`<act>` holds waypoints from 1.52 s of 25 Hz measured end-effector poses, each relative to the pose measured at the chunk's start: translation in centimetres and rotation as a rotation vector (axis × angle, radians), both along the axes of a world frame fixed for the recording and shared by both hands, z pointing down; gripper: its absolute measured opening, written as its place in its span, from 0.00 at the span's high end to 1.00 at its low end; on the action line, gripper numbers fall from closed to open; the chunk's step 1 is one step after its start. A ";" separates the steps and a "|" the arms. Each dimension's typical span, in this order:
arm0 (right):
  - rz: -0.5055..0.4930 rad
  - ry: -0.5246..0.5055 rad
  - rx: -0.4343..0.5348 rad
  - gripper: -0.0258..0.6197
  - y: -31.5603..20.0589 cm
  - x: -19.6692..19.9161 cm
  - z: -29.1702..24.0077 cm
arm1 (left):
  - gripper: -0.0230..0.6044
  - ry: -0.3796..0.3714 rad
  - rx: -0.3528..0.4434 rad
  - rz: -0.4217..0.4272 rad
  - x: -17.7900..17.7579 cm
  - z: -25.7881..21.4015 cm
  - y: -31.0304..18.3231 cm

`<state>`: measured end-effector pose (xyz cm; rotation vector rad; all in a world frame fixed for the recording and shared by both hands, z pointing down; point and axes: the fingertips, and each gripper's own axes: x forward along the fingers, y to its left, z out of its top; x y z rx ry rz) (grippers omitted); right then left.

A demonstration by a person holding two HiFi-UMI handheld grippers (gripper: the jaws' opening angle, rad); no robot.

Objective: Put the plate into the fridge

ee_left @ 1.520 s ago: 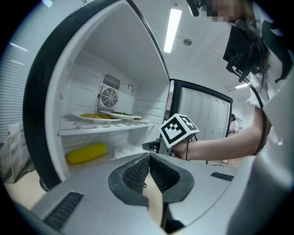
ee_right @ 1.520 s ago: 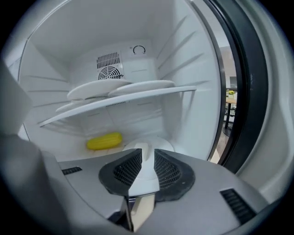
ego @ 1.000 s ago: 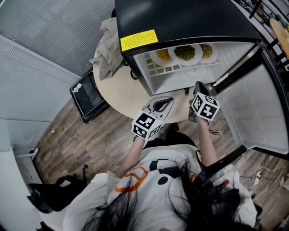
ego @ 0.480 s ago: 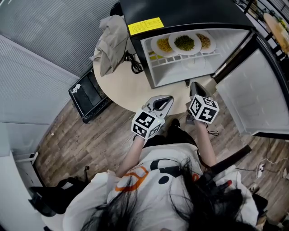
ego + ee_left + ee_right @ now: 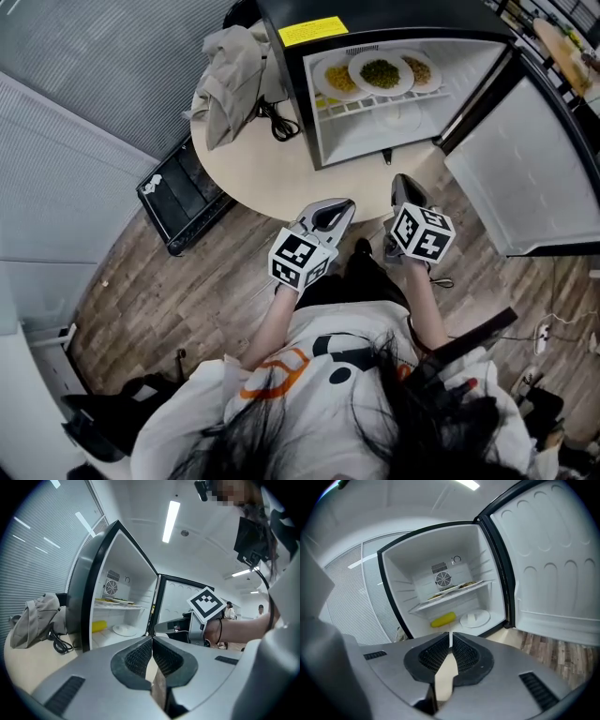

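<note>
The left tongs and the right tongs are both closed, tips together, with nothing in them. Compared with a second ago, they sit farther back from the open fridge, at the near edge of the round table. The plate of green food rests on the fridge's upper shelf between two other plates, as before.

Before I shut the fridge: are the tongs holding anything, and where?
Nothing is held. The left tongs and right tongs are both shut, empty; the plates sit on the fridge shelf.
</note>
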<state>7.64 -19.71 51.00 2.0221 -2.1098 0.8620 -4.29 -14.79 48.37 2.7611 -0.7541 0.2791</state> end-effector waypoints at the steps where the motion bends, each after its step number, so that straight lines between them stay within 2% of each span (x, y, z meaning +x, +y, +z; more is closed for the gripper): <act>1: 0.001 0.002 0.001 0.91 0.5 -0.1 -0.2 | 0.94 0.006 -0.004 -0.002 -0.2 0.0 0.3; 9: 0.022 0.007 -0.007 0.91 3.9 -0.2 -0.4 | 0.94 0.030 -0.021 -0.002 -0.8 0.4 2.4; 24: -0.022 -0.015 -0.051 0.91 7.3 -0.9 0.7 | 0.94 0.036 -0.025 -0.024 -0.5 0.0 4.6; 38: -0.093 -0.049 -0.056 0.91 11.6 1.6 0.7 | 0.94 0.011 -0.006 -0.059 3.4 -1.0 8.9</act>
